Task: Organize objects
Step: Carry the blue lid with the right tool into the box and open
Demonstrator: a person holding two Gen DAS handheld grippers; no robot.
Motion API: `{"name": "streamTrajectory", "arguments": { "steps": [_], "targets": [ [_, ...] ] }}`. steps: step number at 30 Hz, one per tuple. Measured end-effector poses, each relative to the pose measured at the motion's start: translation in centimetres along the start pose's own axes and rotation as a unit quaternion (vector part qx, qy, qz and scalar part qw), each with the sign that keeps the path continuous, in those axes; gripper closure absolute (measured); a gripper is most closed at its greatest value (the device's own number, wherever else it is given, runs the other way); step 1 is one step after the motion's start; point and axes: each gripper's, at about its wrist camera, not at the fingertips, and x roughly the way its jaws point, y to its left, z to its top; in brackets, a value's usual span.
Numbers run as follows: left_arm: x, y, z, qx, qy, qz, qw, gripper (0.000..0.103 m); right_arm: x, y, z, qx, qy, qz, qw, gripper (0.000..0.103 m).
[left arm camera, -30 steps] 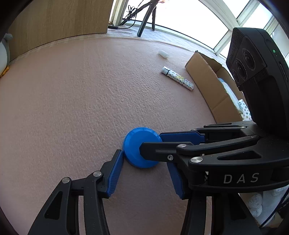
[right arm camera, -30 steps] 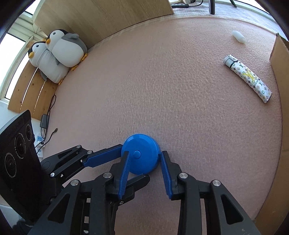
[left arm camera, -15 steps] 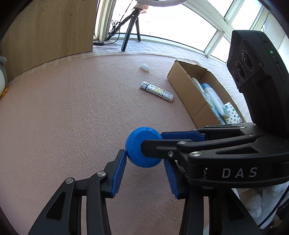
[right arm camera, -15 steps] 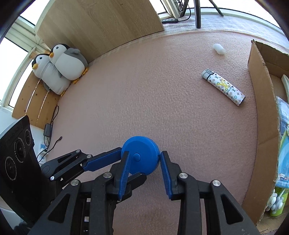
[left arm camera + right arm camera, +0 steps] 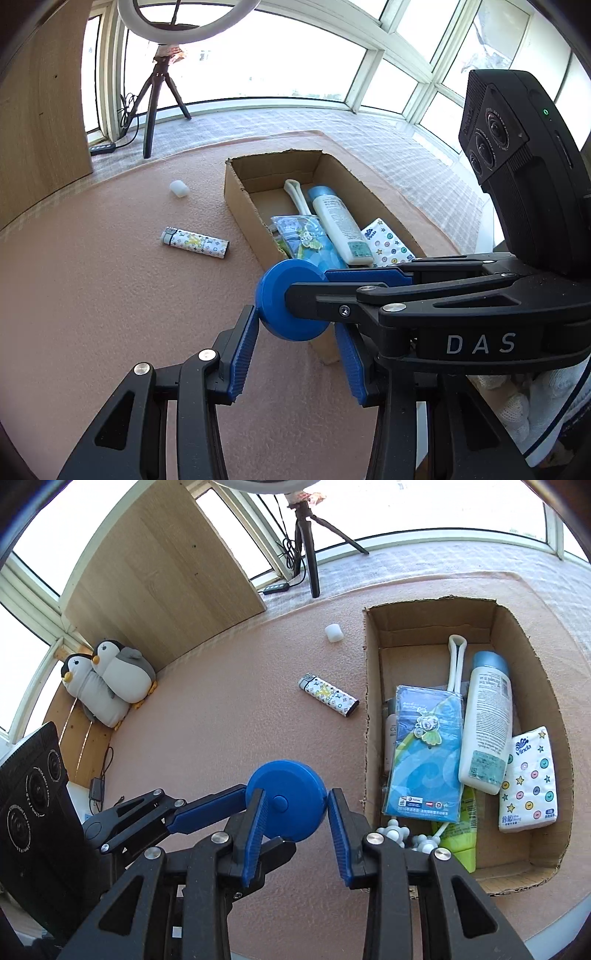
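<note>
With the right gripper [image 5: 295,808] fingers [image 5: 255,830] pinching the blue disc [image 5: 286,799] by its rim, it hangs above the pink mat [image 5: 221,720], just short of the cardboard box [image 5: 367,716] near wall. Left gripper [image 5: 295,354]: fingers [image 5: 242,354] spread wide, left one looks to touch the disc, not gripping. Back left off first, carry over the wall edge, lower, release. Free floor only at the box's far end; near end is packed. Lighter [image 5: 328,694] sits beside the wall, off the path.
</note>
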Motion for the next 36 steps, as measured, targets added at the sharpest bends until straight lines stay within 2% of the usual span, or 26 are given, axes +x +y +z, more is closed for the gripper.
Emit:
{"name": "streamTrajectory", "arguments": {
  "steps": [9,21,25,26,29,36],
  "targets": [
    [4.8,-5.6,2.7,0.045,0.023,-0.042,0.9978,0.057,-3.0,-6.2,-0.8,0.063,-0.026,-0.027,0.997,0.072],
    [8.6,-8.5,3.7,0.058,0.048,-0.070,0.9947,0.057,-4.4,-10.4,-1.6,0.099,-0.038,-0.043,0.993,0.072],
    [8.8,-8.7,4.0,0.058,0.051,-0.073,0.9944,0.057,-4.6,-10.9,-1.5,0.100,-0.045,-0.046,0.993,0.072],
    [8.8,-8.6,4.0,0.057,0.051,-0.072,0.9944,0.057,-4.6,-11.1,-1.5,0.102,-0.046,-0.050,0.993,0.070],
    [8.4,-8.2,4.0,0.056,0.051,-0.062,0.9952,0.056,-4.7,-11.5,-1.5,0.108,-0.051,-0.064,0.991,0.053],
    [6.8,-5.4,4.2,0.033,0.039,-0.038,0.9980,0.055,-4.8,-11.4,-1.4,0.109,-0.060,-0.066,0.990,0.052]
  ]
}}
